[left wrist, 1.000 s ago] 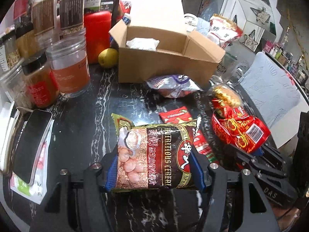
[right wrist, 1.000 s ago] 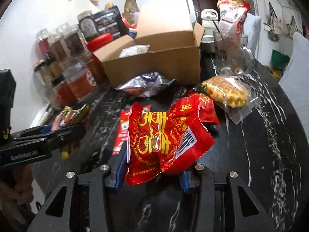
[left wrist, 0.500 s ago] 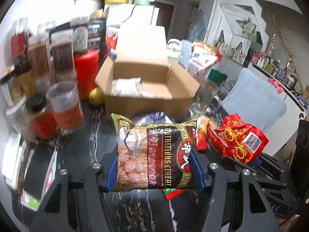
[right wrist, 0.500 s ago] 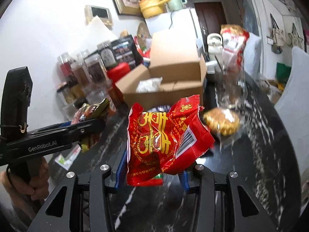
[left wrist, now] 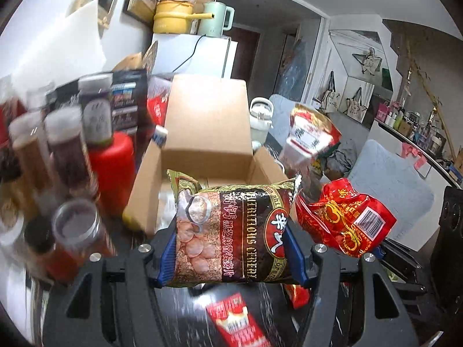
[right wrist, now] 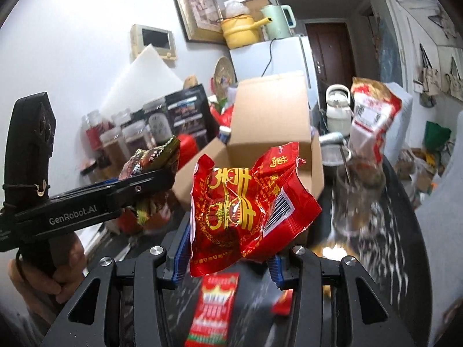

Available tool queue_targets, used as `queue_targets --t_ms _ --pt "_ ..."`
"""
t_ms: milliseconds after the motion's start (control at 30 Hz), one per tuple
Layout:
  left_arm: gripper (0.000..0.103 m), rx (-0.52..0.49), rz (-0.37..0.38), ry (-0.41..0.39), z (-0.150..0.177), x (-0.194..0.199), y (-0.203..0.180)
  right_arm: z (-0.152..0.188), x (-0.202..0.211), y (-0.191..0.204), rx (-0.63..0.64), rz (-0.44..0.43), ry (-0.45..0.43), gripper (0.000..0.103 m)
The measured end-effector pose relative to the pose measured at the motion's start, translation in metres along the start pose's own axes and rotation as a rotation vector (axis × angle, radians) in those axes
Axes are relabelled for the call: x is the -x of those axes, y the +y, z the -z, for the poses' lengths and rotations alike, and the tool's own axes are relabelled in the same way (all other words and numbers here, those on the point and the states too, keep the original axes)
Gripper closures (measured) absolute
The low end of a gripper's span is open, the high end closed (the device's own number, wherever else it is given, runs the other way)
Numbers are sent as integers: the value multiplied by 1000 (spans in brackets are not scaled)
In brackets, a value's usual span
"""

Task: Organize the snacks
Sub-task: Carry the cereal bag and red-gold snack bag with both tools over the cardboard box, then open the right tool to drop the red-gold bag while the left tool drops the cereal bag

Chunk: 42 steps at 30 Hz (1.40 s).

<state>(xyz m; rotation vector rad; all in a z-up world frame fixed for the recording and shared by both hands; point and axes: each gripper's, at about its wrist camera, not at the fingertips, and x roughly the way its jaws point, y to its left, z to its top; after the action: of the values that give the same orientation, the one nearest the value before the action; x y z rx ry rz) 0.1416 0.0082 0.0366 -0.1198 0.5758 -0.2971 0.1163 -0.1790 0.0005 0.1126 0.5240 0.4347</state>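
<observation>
both bags gripped, box dead ahead

my left gripper is clamped on the brown-and-green foil cereal bag, bag's long axis running across the jaws. my right gripper is pinched on the crinkled red foil snack packet, which stands up out of the jaws. both are held clear of the black marble table. the open brown cardboard box sits straight ahead and below both bags, its tall flap upright at the back. left looks nearer the opening, so i'd drop the cereal in first.

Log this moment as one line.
left gripper: shut on cereal bag | right gripper: shut on red packet | box: open ahead
</observation>
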Motion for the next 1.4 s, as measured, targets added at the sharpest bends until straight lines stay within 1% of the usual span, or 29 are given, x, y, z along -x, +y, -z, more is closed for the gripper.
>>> queue_targets --t_ms 200,333,467,600,800,900,1000,1167,1267,1333,1400 --pt "41 -15 -9 -23 -35 -28 4 -38 -26 -15 21 5 -14 59" --pt "41 -25 -25 -28 -51 -48 8 -57 -44 -23 43 5 -24 59" --pt "41 -36 -39 -33 -62 -70 12 -67 -68 -33 47 4 -6 59" --pt "41 -57 -80 -20 -66 -92 18 -67 -93 -42 51 6 32 59" --pt "41 -76 -101 32 -64 -129 22 -65 -124 -55 54 17 86 59" --pt "41 -88 -104 75 -62 -147 23 -60 -138 -60 65 27 119 58" --pt "41 -100 -131 102 -58 -162 24 -56 -152 -62 82 51 167 58" --pt "41 -99 -124 174 -49 -184 26 -50 -163 -70 71 63 222 58" --pt "41 -110 -141 201 -44 -192 24 -46 -170 -73 72 77 257 58" --pt "41 -111 -139 220 -42 -197 24 -44 -171 -71 92 104 262 57" --pt "41 -113 -145 264 -39 -204 23 -42 -173 -70 112 122 275 55"
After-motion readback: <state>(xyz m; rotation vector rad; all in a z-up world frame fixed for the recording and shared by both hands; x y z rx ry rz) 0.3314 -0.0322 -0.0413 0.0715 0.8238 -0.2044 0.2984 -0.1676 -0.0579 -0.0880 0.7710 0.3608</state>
